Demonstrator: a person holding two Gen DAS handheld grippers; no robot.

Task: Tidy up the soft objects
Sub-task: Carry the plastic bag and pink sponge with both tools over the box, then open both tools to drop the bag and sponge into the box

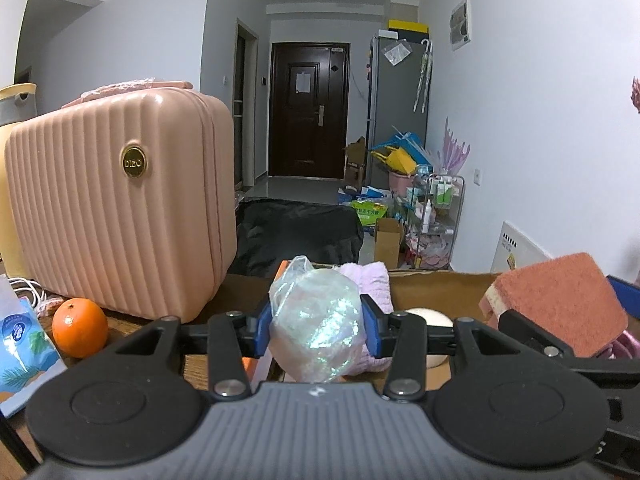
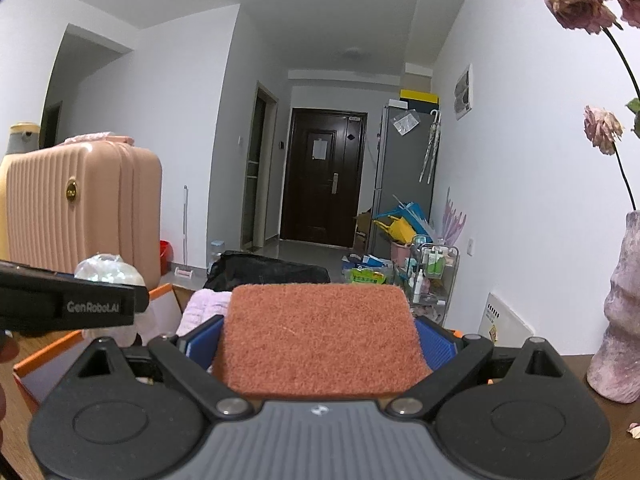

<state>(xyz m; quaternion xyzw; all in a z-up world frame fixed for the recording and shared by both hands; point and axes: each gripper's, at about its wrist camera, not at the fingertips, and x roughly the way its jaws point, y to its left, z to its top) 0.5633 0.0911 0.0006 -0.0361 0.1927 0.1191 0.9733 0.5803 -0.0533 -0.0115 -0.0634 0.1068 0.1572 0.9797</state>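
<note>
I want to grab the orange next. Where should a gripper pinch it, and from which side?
Probably across the orange's round middle, coming from above. The suitcase stands close behind and a blue packet crowds its left, so the top is freest. It is a smooth ball, so pinch at the widest part or it may slip.

Iridescent pouch (image 1: 318, 320): a crinkled, clear plastic bag with a pearly, rainbow sheen, puffed and upright, its knotted top tilting left; pinched on both sides between blue pads above the near edge of the cardboard box (image 1: 436, 280).

Sponge (image 2: 320, 340): a thick rust-orange scouring block with a coarse, fuzzy top face and a pale layer beneath; held flat and slightly tilted, clamped at its left and right edges, over the box.

Lilac towel (image 1: 374, 284): a folded, ribbed, fluffy cloth lying inside the box, just behind the pouch.

Cream round (image 1: 430, 316): a smooth, pale, dome-shaped piece resting in the box, partly hidden.
</note>
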